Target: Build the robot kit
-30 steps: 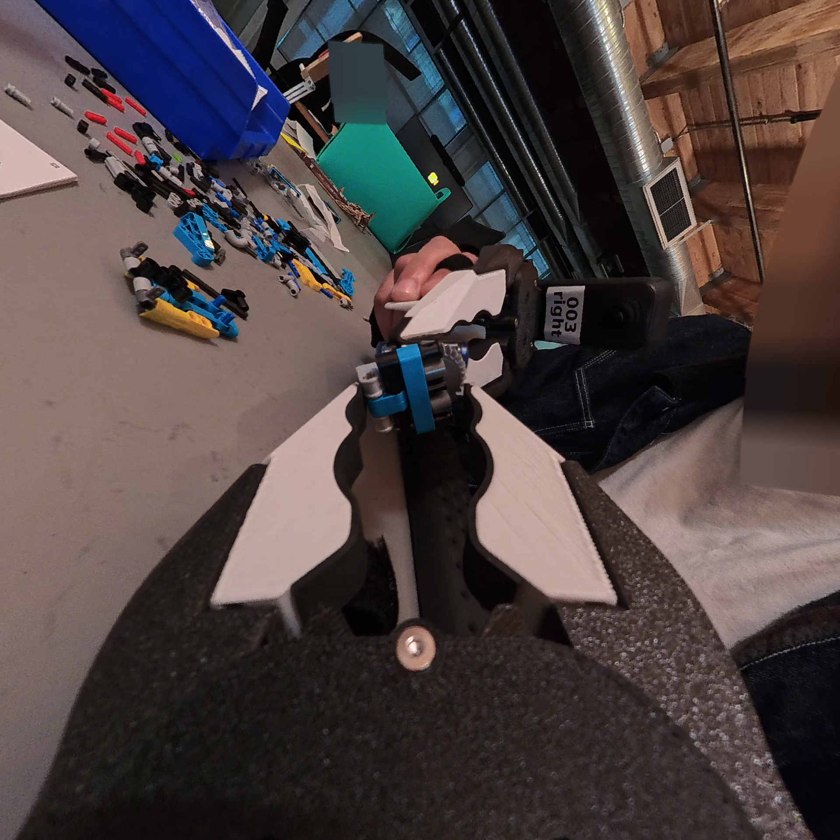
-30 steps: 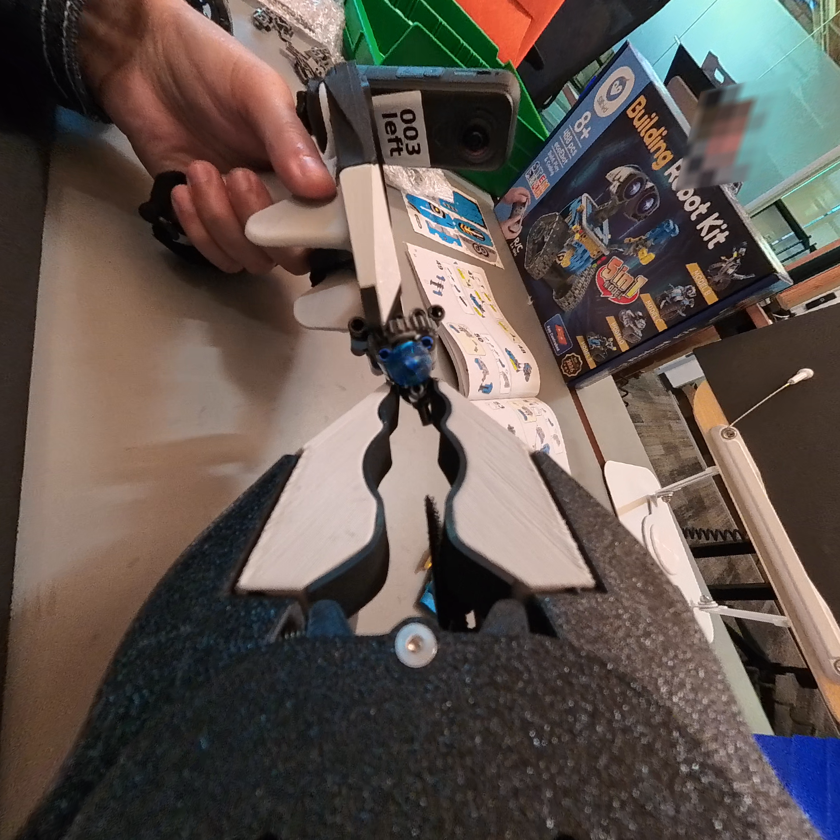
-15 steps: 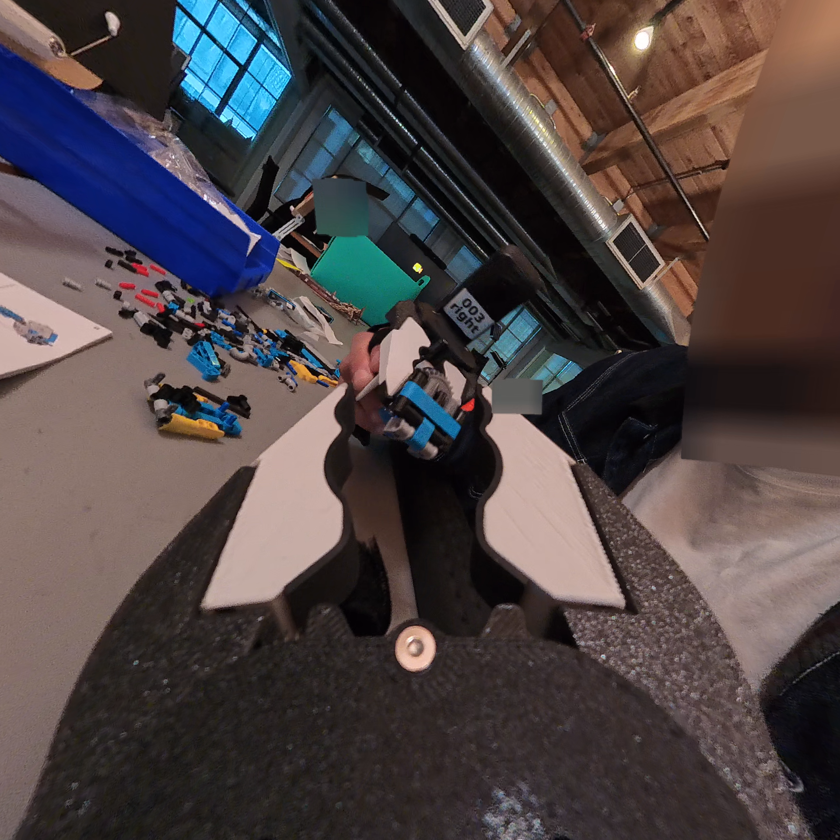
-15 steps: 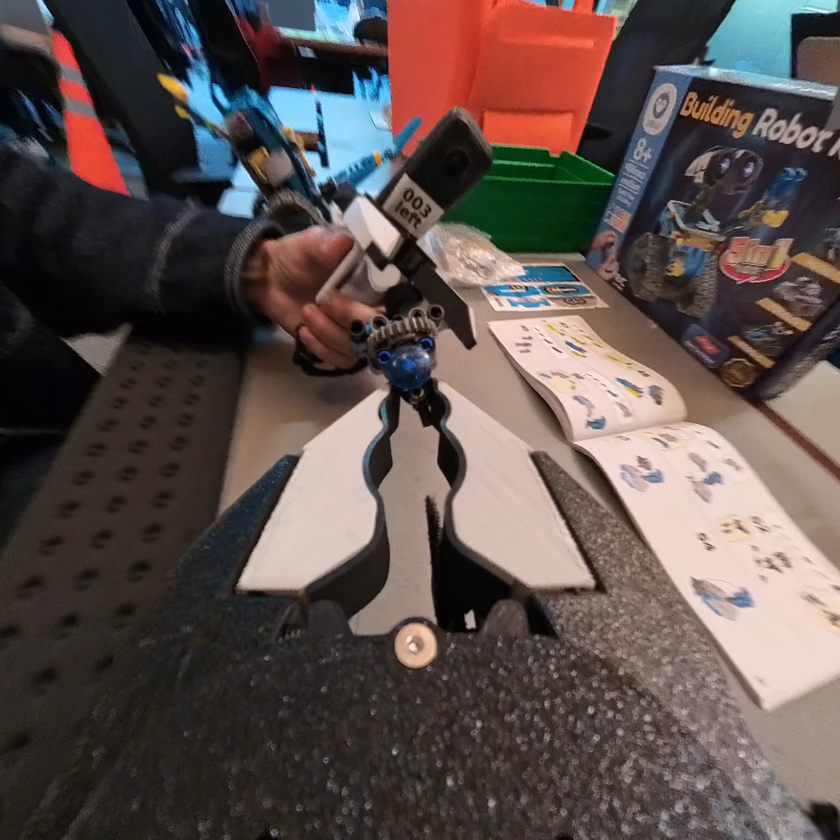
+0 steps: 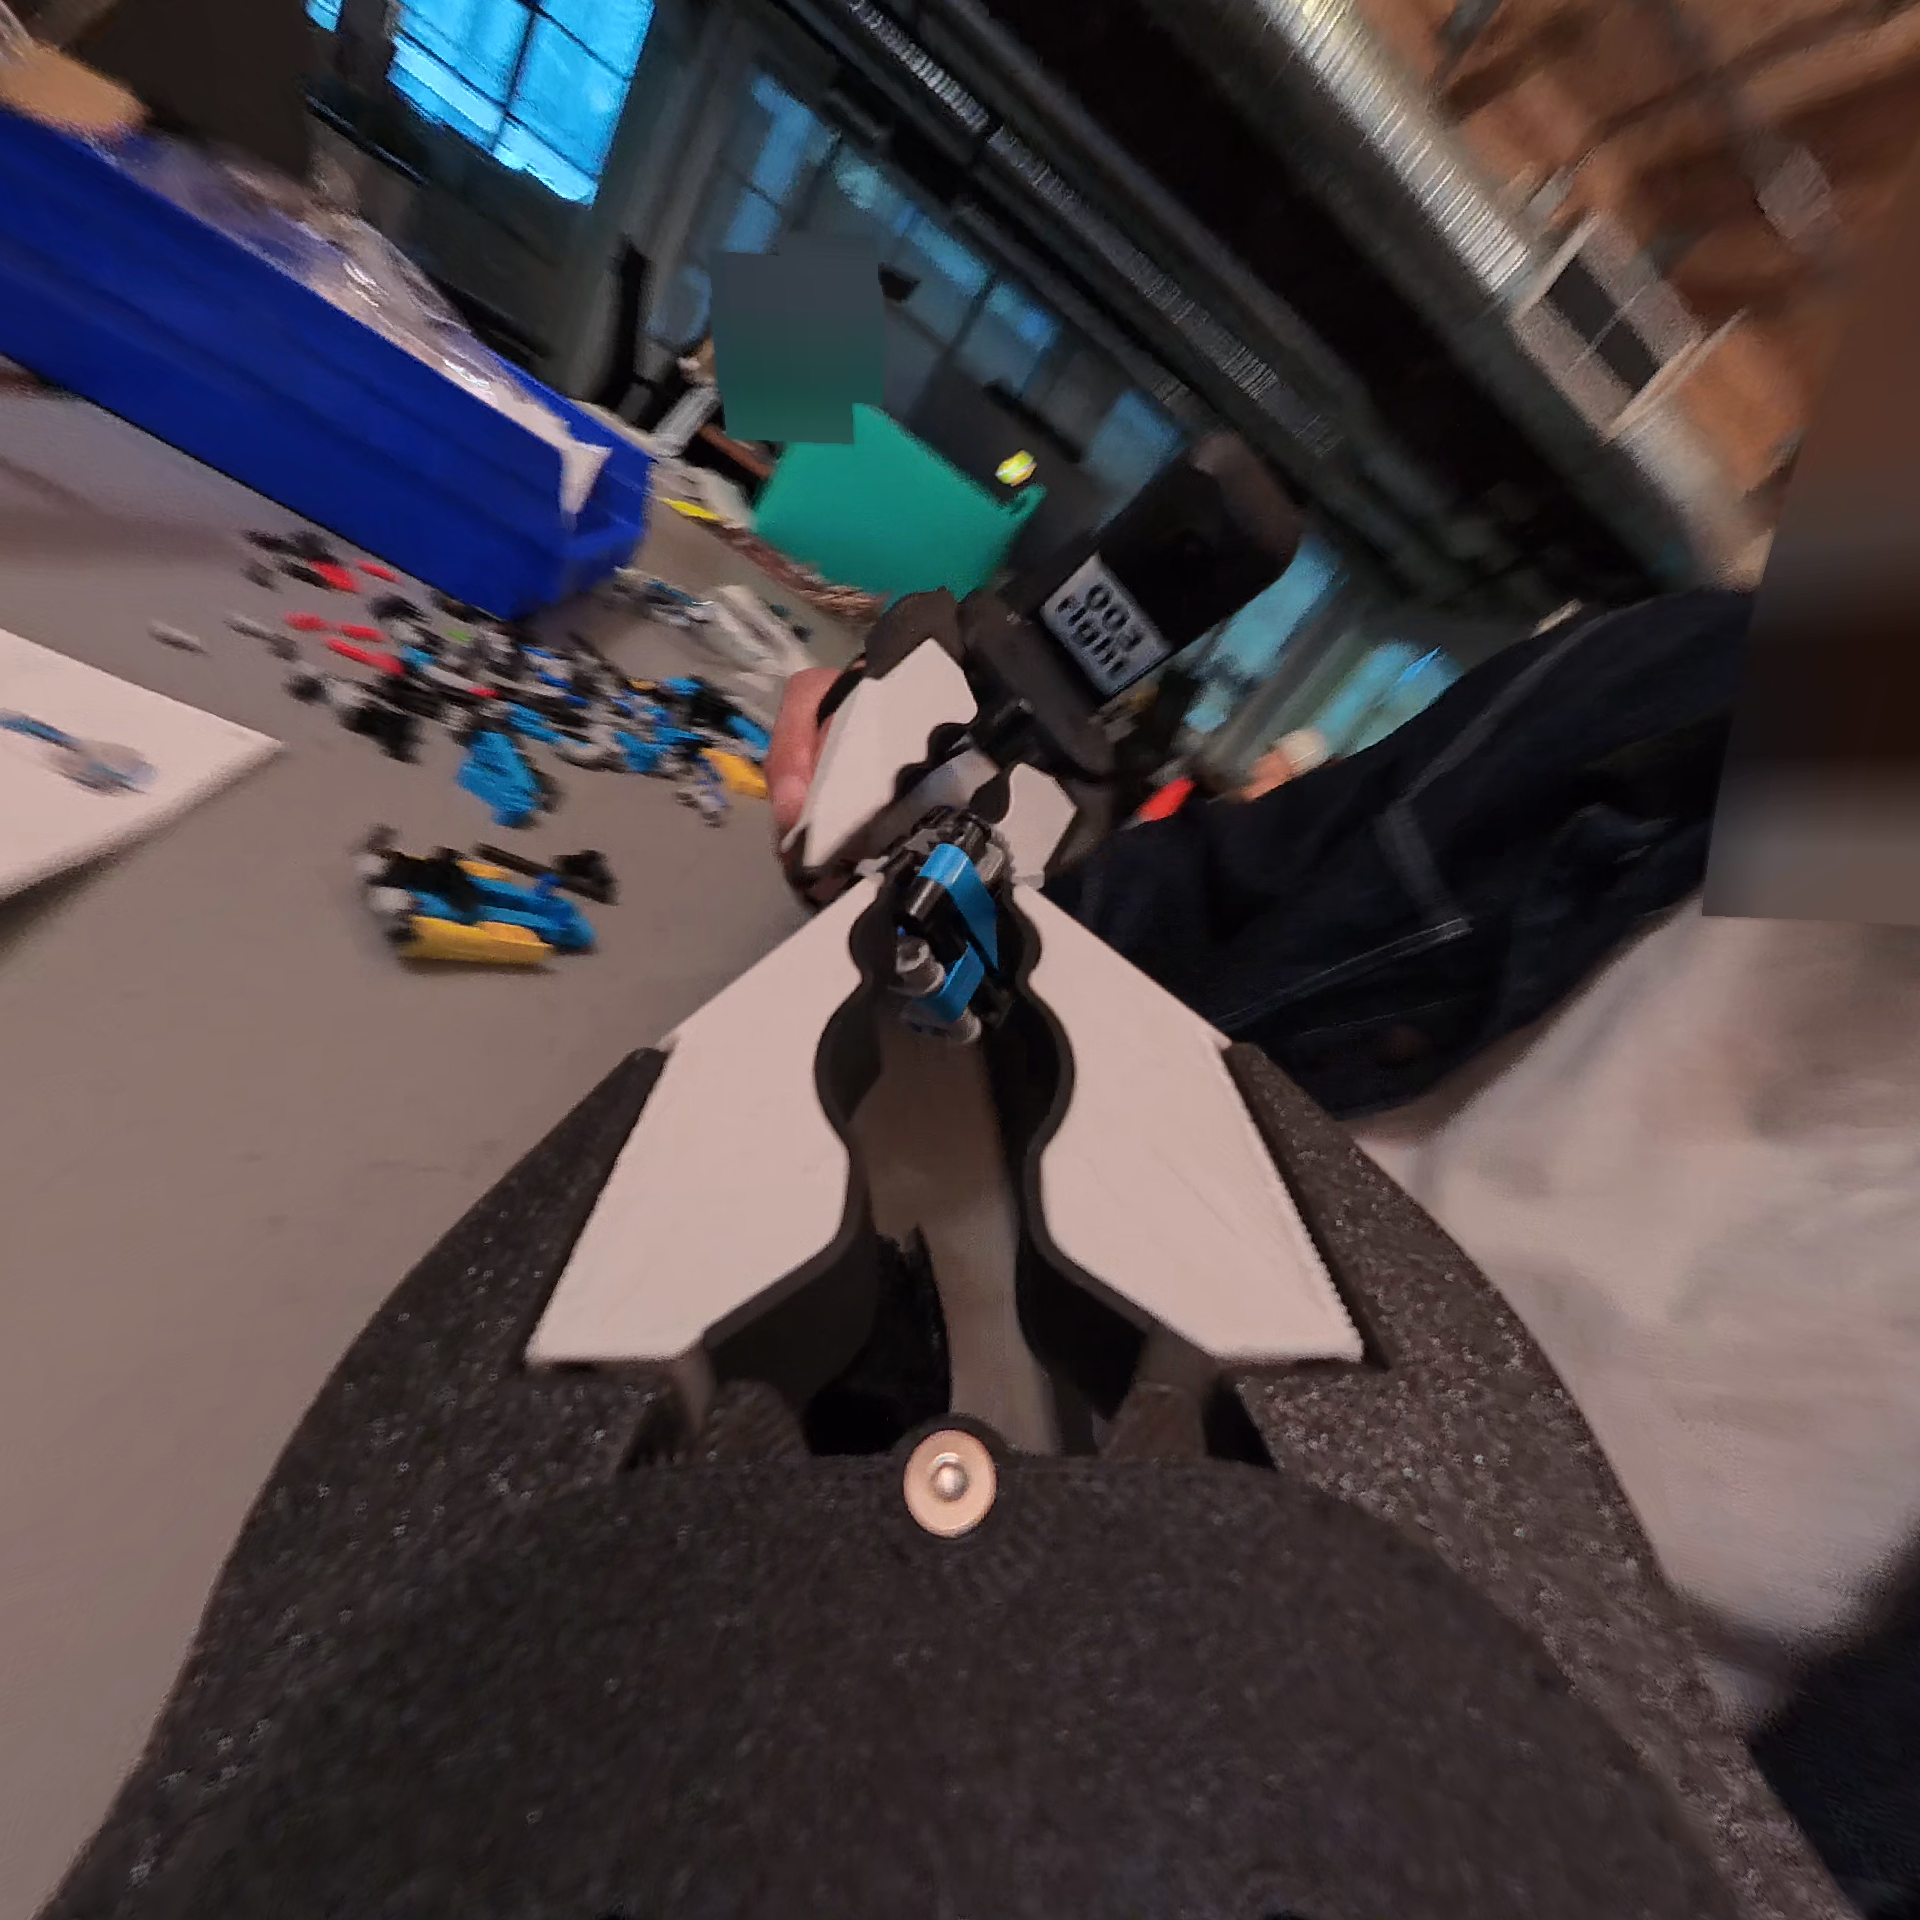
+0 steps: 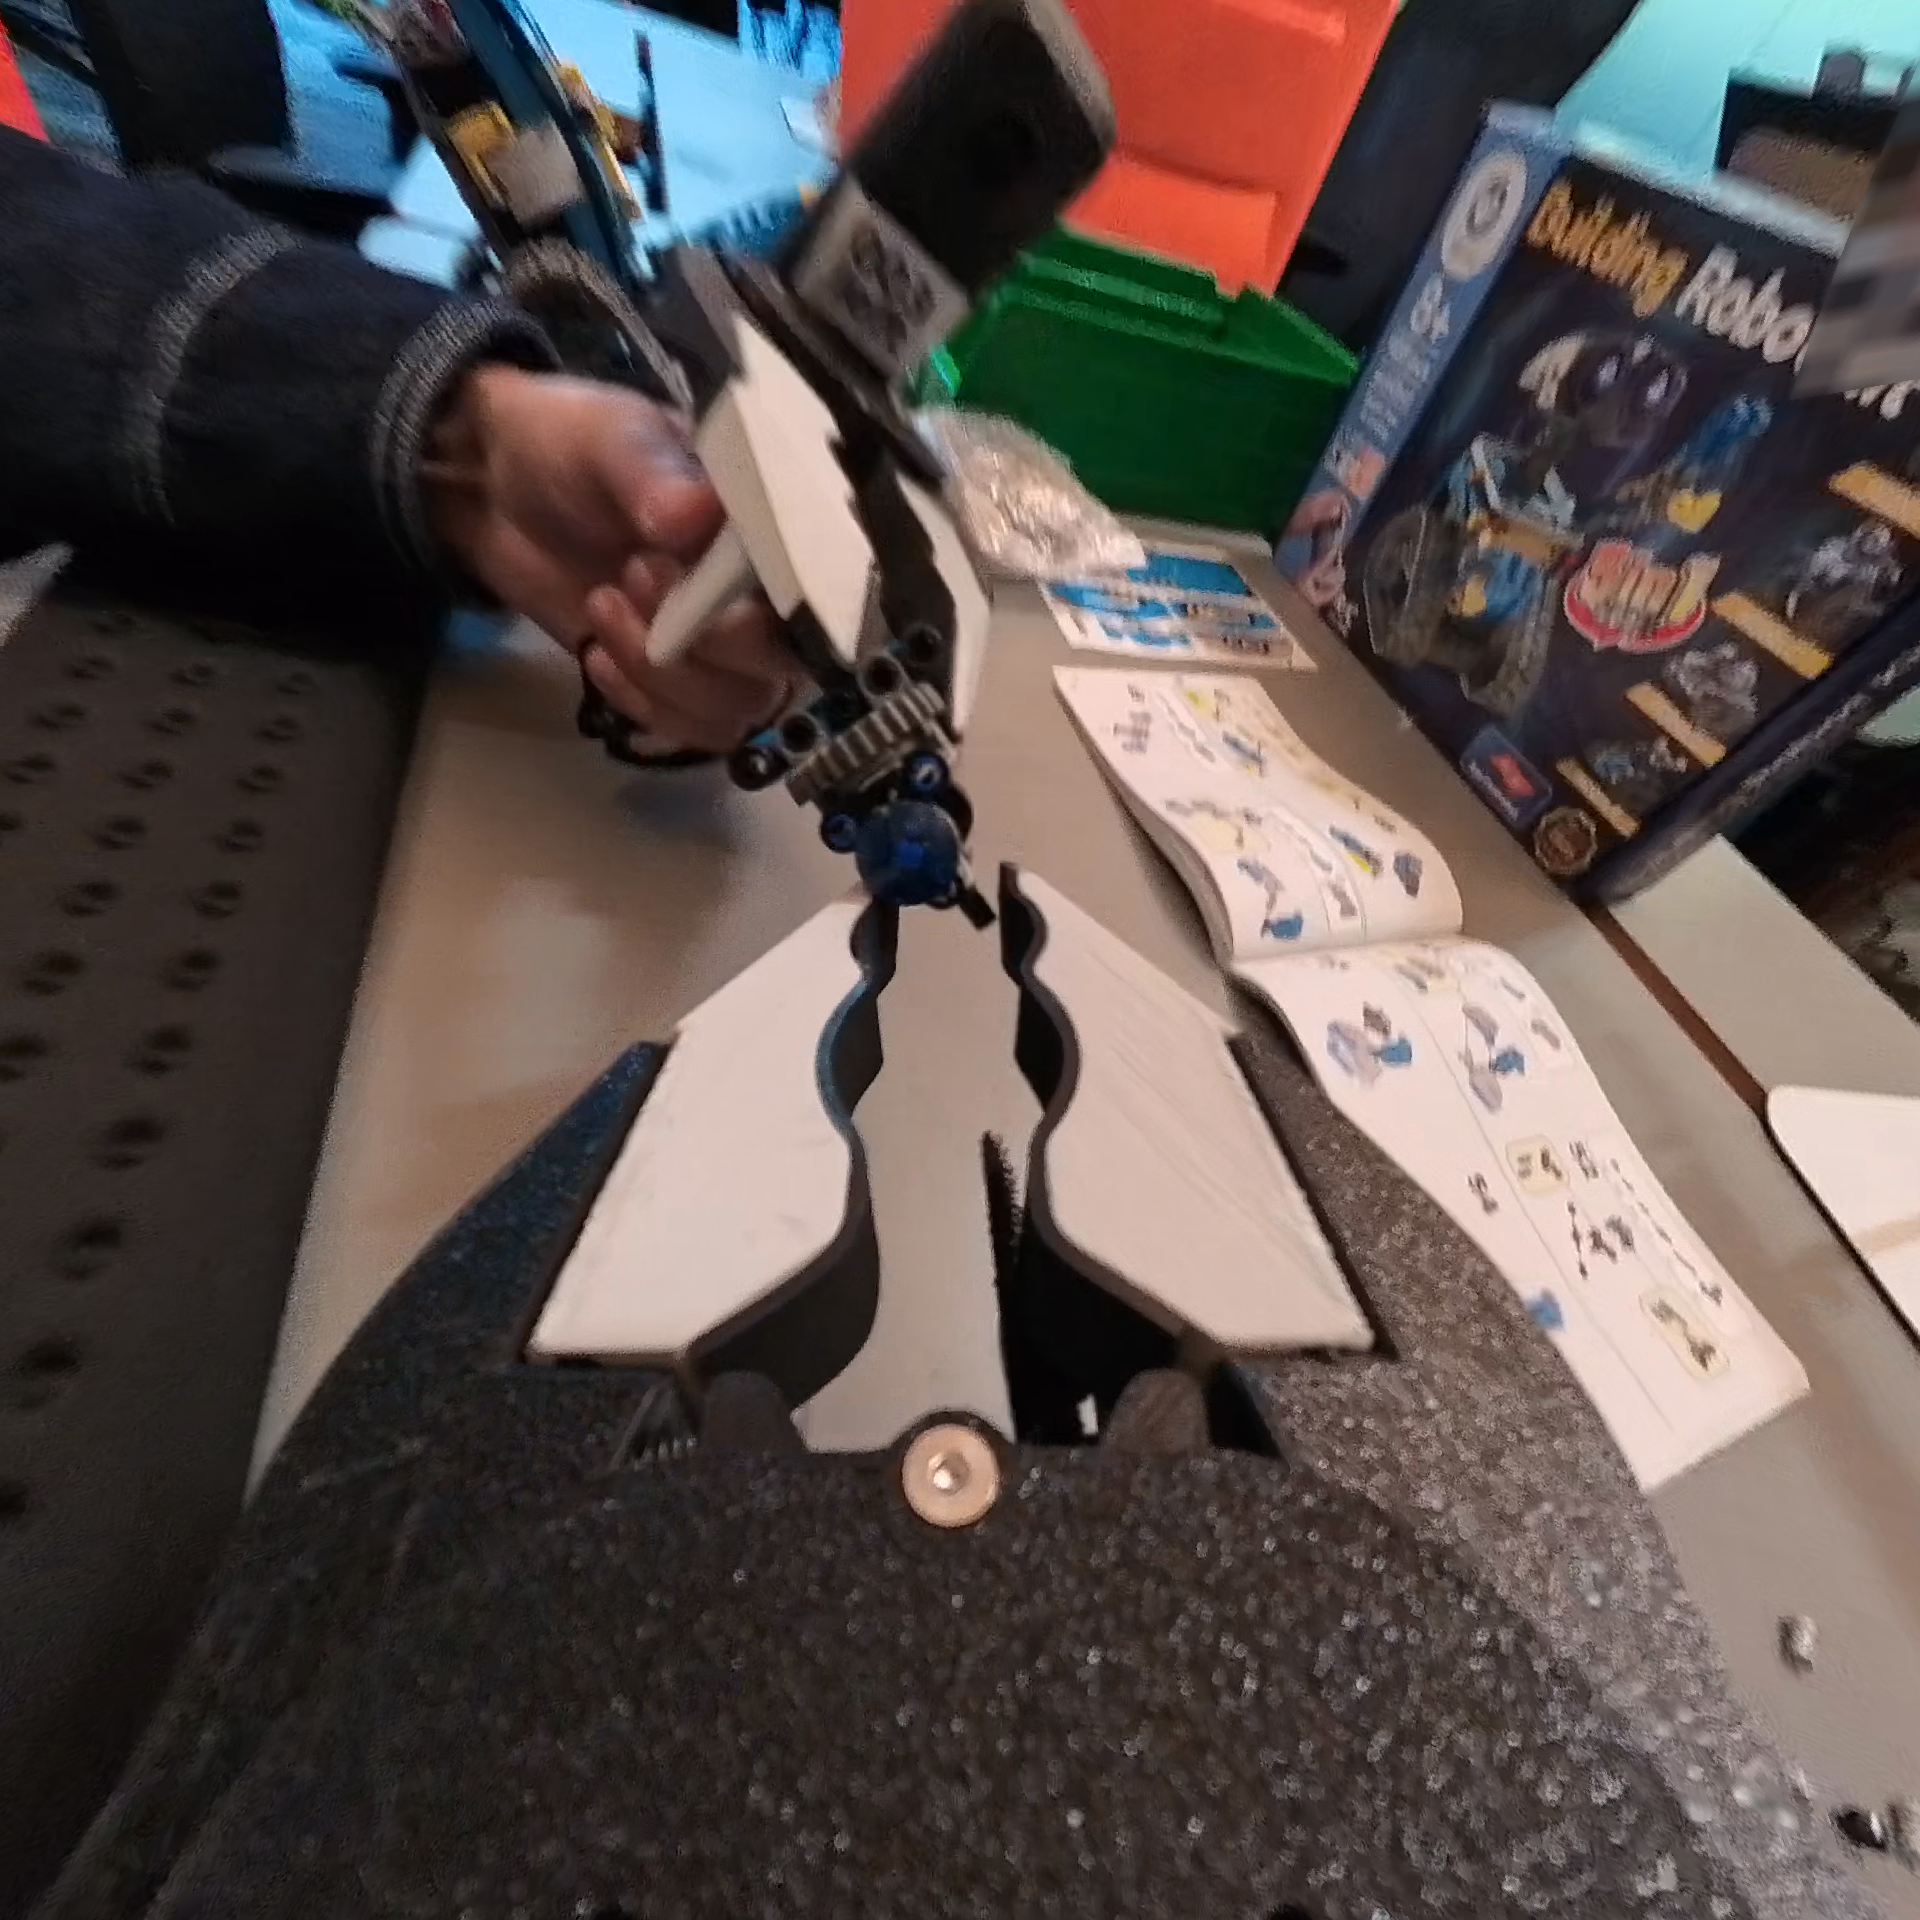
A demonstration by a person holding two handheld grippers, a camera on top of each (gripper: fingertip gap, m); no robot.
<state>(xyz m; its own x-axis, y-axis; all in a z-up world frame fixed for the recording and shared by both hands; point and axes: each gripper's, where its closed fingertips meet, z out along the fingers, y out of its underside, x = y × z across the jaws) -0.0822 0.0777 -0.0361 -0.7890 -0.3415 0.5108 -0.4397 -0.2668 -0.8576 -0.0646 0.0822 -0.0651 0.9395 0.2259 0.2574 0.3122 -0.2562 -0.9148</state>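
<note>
Left tongs (image 5: 951,914) clamp the blue-and-black brick assembly (image 5: 951,951); right tongs (image 6: 935,914), parted, sit just beside it.

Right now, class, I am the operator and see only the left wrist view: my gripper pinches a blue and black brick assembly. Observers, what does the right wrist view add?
Observer: An open instruction booklet lies on the table, to the right of the assembly.
Operator: Does anything stand near it?
Observer: A kit box stands upright just beyond the booklet.
Operator: And the assembly's far side?
Observer: A grey gear sits there, facing the right wrist camera.
</note>
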